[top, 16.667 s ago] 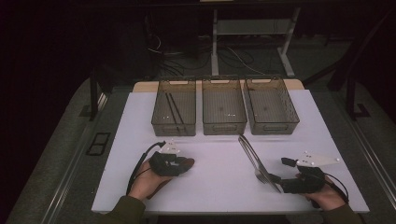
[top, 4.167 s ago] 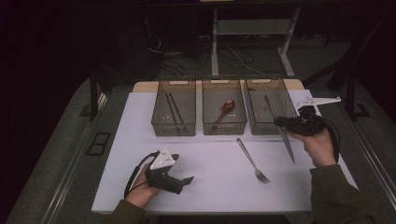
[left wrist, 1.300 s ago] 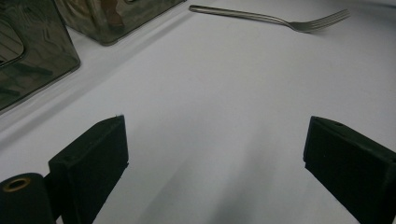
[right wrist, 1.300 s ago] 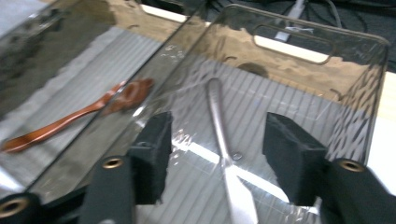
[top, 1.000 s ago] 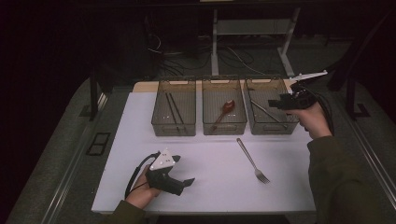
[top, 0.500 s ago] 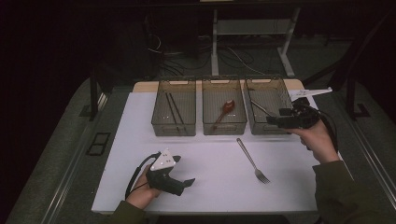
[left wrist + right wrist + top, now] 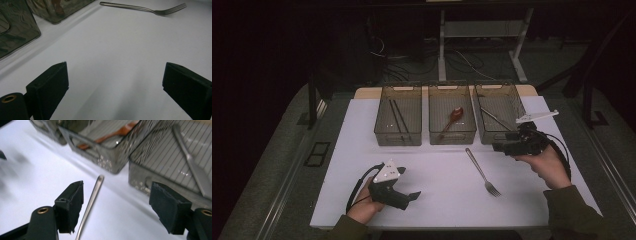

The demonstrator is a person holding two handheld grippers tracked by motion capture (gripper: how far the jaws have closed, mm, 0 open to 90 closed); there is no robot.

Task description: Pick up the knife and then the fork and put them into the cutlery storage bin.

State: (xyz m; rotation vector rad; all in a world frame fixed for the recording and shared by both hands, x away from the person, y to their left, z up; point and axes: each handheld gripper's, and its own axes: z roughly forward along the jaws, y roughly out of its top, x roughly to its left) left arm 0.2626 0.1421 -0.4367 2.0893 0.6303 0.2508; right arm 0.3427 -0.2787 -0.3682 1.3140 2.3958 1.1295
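Near the right bin [image 7: 499, 112], the right tool [image 7: 504, 147] hovers wide open and empty above the handle of the fork [image 7: 482, 171], which lies on the white surface [image 7: 437, 200]. Left tool [image 7: 412, 196] rests open, empty.

A white table top [image 7: 447, 200] carries three clear bins in a row at its far edge. The left bin [image 7: 398, 121] holds a pair of dark chopsticks [image 7: 396, 116]. The middle bin [image 7: 451, 120] holds a reddish-brown spoon [image 7: 451, 118]. The right bin [image 7: 498, 118] holds a metal knife [image 7: 495, 118], lying diagonally. A metal fork [image 7: 482, 171] lies on the table in front of the bins, tines toward the near edge. The right gripper [image 7: 498, 147] is held just in front of the right bin, near the fork handle. The left gripper [image 7: 414, 195] rests on the table near the near edge, well apart from the fork.
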